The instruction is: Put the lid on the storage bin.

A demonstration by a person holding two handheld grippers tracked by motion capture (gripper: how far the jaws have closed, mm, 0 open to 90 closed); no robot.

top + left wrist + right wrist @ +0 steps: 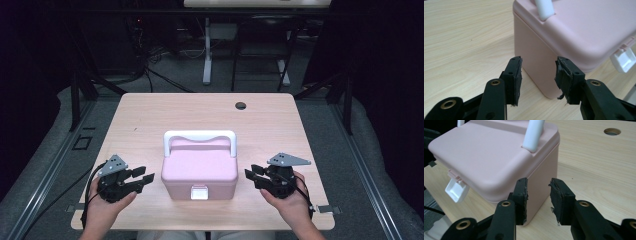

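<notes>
A pink lidded box [199, 172] with a white upright handle [200, 136] and a white front latch [199, 192] sits near the table's front edge. My left gripper [145, 176] is a short way off the box's left side, open, nothing between its pads. In the left gripper view the box's corner [541, 62] stands just beyond the fingertips [515, 72], and the latch [624, 60] shows at right. My right gripper [251, 175] waits off the box's right side, open and empty. The right gripper view has the box's corner [544, 172] behind the gap and the latch [456, 190] at left.
The wooden table [150, 120] has a round cable hole [240, 105] at the back right. Its front edge lies just behind my hands. Dark floor, rails and a stand's legs [207, 60] surround the table.
</notes>
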